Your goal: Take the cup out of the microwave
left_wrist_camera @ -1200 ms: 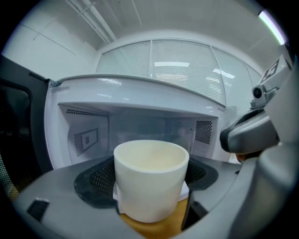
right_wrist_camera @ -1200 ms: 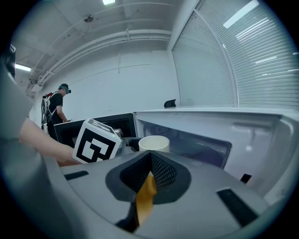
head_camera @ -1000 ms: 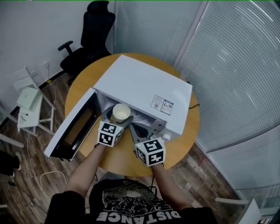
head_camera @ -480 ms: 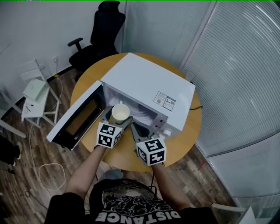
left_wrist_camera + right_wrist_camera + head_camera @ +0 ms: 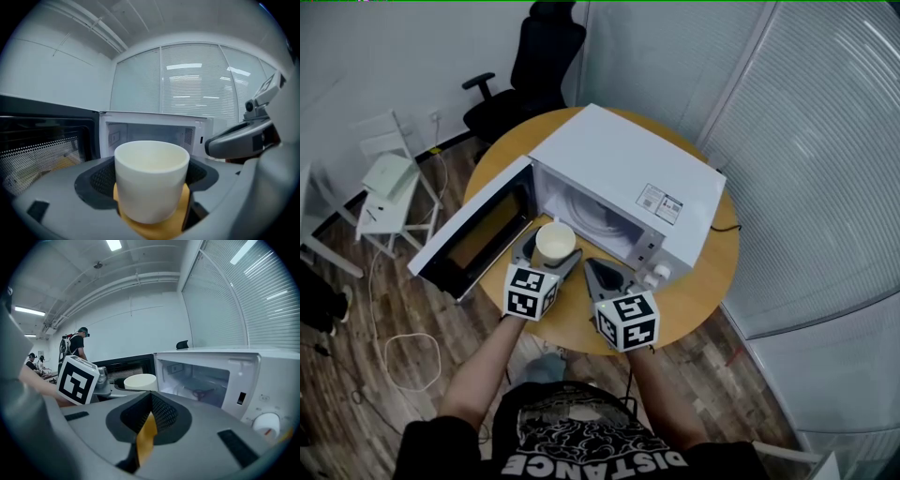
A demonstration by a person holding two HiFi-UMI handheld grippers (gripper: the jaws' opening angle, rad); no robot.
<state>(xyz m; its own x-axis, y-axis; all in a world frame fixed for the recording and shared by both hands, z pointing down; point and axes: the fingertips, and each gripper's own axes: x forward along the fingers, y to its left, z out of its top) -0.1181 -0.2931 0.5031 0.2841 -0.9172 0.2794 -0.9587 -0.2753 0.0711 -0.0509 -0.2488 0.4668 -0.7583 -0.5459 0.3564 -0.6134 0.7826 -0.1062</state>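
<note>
Gripping the cup (image 5: 554,240): the left claw (image 5: 549,259) has its two jaws pressed on either side of the white cup, which stands upright between them. The cup's rim faces up and its inside looks empty. Orange table top shows under the cup's base in the left gripper view.

Cup position: outside the microwave (image 5: 623,183), just in front of the open cavity and over the round wooden table (image 5: 698,286). Straight ahead of the left claw, beyond the cup, lies the white cavity. The door (image 5: 473,242) hangs open to the left of this claw, with its mesh window facing it.

Right claw (image 5: 592,270): jaws drawn together, nothing between them, only a thin sliver of table seen through the slit. It sits just to the right of the left claw, apart from the cup. Ahead and to its right is the microwave's control panel with a white knob (image 5: 657,274). Ahead and to its left is the cup in the other claw.

Beyond the microwave, far from both claws: a black office chair (image 5: 534,66).
</note>
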